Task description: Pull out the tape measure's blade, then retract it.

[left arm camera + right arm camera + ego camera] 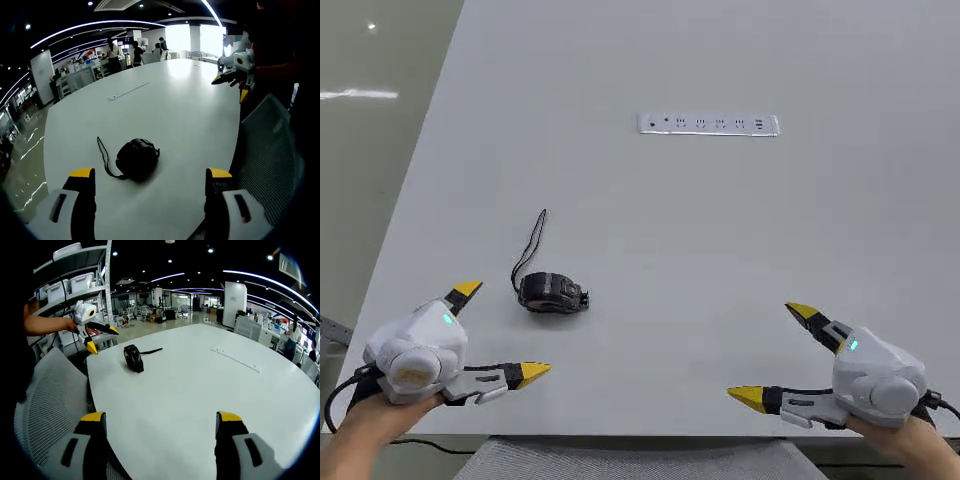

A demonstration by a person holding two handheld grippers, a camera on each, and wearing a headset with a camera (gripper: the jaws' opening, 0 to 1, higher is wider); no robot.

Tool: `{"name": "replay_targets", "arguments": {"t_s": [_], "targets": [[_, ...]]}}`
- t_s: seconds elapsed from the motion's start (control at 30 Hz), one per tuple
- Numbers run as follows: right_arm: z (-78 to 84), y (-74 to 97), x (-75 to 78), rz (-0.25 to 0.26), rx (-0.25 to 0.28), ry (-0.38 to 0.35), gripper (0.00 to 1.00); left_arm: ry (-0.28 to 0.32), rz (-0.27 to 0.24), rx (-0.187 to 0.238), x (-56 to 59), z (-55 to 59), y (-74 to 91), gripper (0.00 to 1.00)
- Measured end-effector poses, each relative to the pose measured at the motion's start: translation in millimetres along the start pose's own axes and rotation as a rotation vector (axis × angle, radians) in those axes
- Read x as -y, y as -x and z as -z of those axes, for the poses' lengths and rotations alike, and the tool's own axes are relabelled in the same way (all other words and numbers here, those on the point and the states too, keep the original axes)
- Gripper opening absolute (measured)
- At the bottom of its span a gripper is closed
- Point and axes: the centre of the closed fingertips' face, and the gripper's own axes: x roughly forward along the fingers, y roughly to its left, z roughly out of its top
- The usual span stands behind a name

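A big white table stands in a wide office. The black tape measure lies on it near the front edge, with its strap pointing away. It is just ahead of the left gripper and well apart from the right gripper. Both grippers are wide open and hold nothing.

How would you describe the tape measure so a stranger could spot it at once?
On the white table, look near the left front, just ahead of the left gripper. The tape measure is the small black rounded case with a thin strap trailing from it, unlike the long flat white power strip farther back.
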Motion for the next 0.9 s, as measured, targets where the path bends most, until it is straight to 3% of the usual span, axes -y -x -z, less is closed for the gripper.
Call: {"name": "replay_targets", "arguments": {"t_s": [0.17,0.43,0.9], "targets": [[-2.3,-3.7,-1.2,-0.016,-0.005,0.015,0.88,-0.026,0.03,-0.014,-0.5,-1.7,-3.5,0.84],[-4.7,-14.4,-1.0,-0.051,-0.016,0.039,0.86,-0.081,0.056,-0.037,-11.1,-1.8,-13.1,0.79],[-9.5,-33.7,0.2,-0.109,-0.028,0.098,0.78,-0.148,0.092,-0.068,-18.3,-6.9,-21.2,0.75]]}}
